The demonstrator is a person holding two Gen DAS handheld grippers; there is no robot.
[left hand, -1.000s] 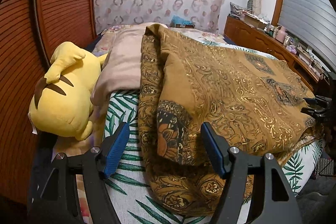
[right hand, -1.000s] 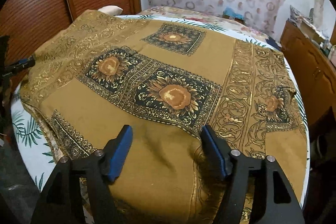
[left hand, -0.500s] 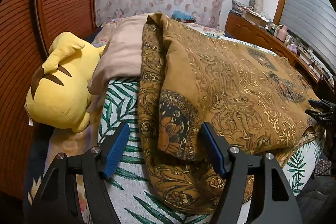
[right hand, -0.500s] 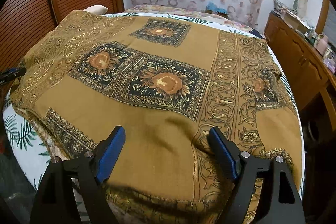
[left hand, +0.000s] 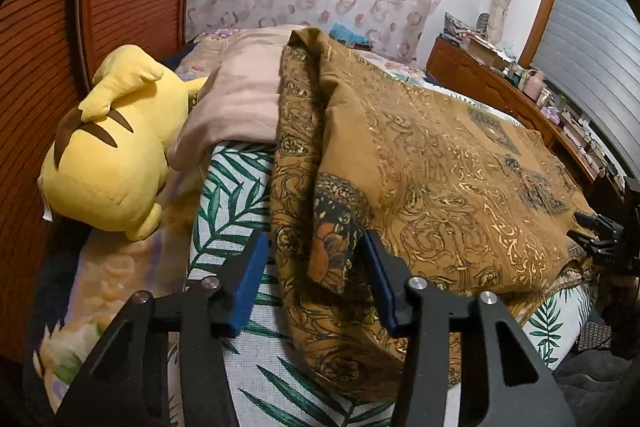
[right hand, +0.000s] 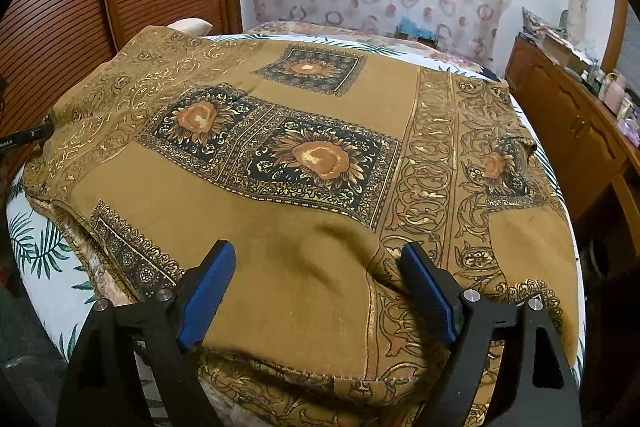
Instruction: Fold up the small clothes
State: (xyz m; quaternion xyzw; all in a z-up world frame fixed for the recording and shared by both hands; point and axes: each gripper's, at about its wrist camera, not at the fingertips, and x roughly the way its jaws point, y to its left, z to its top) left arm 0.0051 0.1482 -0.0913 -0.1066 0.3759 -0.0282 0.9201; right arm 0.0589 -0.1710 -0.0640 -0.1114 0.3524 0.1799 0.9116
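Left gripper (left hand: 316,263) closing around cloth (left hand: 440,163) (contact perhaps unmade).

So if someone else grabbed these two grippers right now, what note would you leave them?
Left gripper: jaws closing around a bunched edge of the brown patterned cloth; pads not yet pressing on it.
Right gripper: open wide over the cloth's near edge, with a ridge of fabric between the jaws, not pinched.
The cloth lies spread over the bed, partly doubled over, beside a yellow plush toy and a pillow.
Done: at least one fold, it seems.
Left: grip both spots and fold again.
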